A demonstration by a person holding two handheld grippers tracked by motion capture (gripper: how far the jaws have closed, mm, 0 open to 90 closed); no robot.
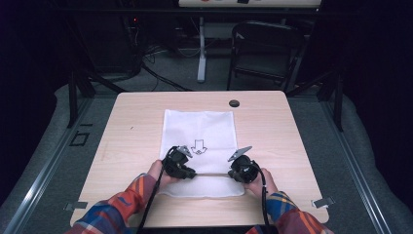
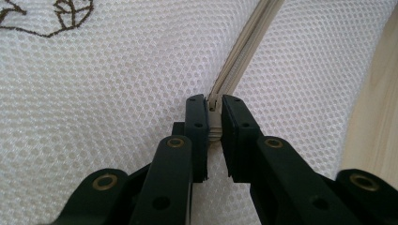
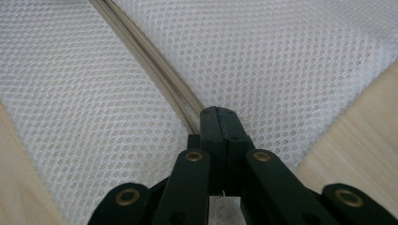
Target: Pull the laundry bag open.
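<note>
Left gripper view: left gripper [image 2: 213, 110] pinches, apparently, the zipper [image 2: 244, 47] end of the mesh bag [image 2: 117, 93].

I work at a light wooden table [image 1: 272, 117] with rounded corners and a small dark round hole [image 1: 234, 103] near its far edge. Around the table the floor [image 1: 39, 146] is grey, and metal rails [image 1: 358, 165] run along both sides. Behind the table I see a dark folding chair [image 1: 263, 48] and a white leg of another desk [image 1: 201, 48], with cables [image 1: 160, 73] lying on the floor. The room beyond is very dark.
</note>
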